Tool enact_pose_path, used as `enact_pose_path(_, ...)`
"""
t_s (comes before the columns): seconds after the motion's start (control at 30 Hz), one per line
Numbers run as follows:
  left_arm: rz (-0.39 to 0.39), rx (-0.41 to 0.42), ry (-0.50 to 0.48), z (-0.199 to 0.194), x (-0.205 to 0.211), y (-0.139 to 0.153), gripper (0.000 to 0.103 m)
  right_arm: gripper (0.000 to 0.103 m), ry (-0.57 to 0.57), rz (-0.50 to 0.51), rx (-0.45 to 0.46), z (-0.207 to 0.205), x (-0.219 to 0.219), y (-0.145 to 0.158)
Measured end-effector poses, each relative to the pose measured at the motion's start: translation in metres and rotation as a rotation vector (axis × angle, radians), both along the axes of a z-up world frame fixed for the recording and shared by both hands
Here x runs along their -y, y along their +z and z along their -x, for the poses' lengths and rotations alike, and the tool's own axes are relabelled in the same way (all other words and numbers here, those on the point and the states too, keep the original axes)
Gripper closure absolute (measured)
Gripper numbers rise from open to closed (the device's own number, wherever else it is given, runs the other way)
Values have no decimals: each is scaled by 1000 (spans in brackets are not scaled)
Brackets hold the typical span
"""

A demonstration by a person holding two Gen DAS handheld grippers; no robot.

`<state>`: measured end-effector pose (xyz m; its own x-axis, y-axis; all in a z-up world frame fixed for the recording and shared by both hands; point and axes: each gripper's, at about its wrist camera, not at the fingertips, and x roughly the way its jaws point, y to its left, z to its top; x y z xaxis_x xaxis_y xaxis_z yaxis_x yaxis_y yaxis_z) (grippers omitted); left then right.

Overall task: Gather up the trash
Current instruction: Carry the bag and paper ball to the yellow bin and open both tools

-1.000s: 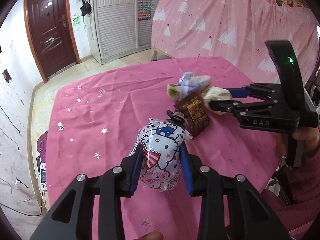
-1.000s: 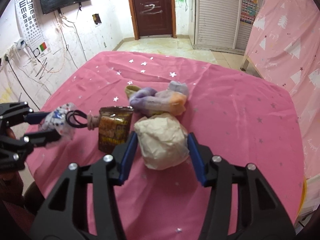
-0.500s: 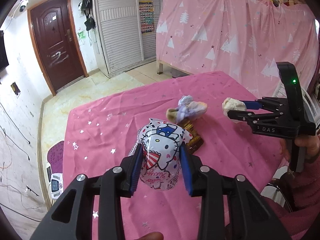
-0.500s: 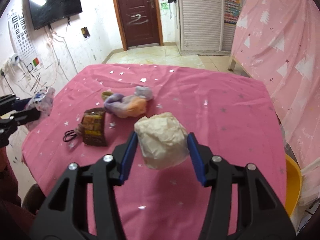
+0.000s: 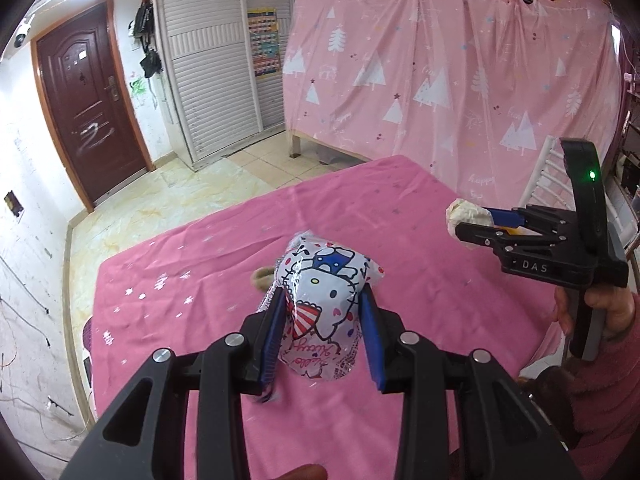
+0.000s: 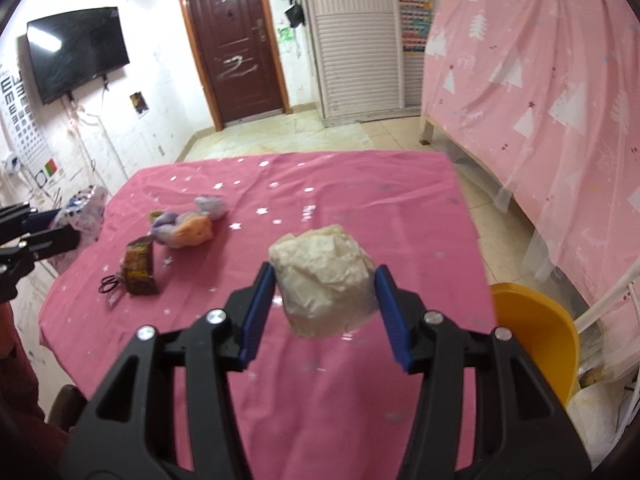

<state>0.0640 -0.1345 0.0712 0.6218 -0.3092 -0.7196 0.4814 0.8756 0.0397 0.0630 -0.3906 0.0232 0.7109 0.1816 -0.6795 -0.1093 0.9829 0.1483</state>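
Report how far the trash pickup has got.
Nothing visibly binned yet. In hand: the left gripper is shut on the Hello Kitty wrapper, the right gripper on the crumpled paper wad. Left on the pink tablecloth: the brown snack packet, the black hair tie and the purple-orange cloth bundle.

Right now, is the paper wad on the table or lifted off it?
Lifted. The right claw is shut on the paper wad, which hangs above the table.

Both grippers hung raised above the surface: the left gripper [image 5: 323, 334] had its jaws clamped, and the right gripper [image 6: 325, 286] likewise.
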Motion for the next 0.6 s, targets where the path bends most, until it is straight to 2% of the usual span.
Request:
enact_pose_path(0.23,8,-4,-65,-6,59,8,73,54,-99,-20,18,15,55,-2)
enact_pose_path(0.6,10,-46,-216,-12,188,3,73,54,-277,-29,-7,40,148,-27)
